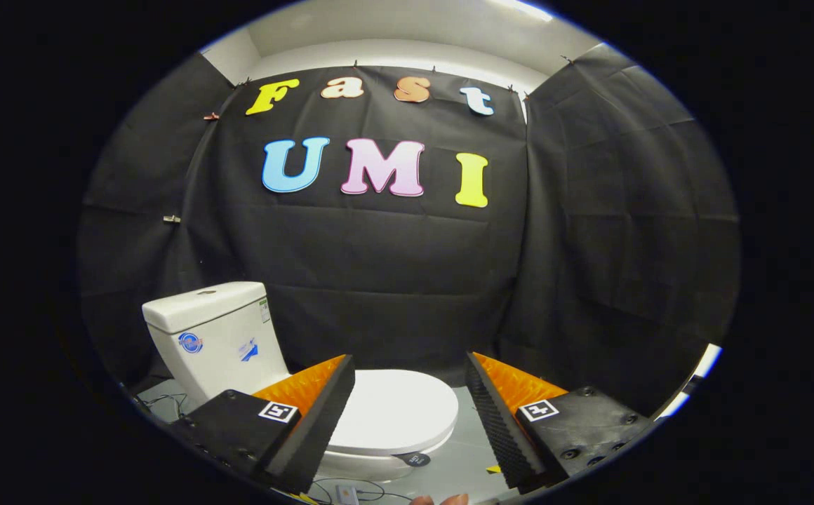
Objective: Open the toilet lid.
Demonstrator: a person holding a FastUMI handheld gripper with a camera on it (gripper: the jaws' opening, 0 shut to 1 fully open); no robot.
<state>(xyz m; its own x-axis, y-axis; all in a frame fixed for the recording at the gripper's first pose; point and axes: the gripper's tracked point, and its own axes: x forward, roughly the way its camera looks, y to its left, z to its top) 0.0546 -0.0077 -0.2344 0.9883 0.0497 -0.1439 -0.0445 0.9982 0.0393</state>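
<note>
Toilet tank (214,337) stood at left, base hidden behind left finger. Toilet lid (396,410) lay closed, between and beyond fingers, left part covered. Gripper (410,379) was wide open, touching nothing. Cables (351,487) below, cut off.

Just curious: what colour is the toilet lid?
White, plain, seen in the gripper view: the toilet lid lies closed between the open fingers.
</note>
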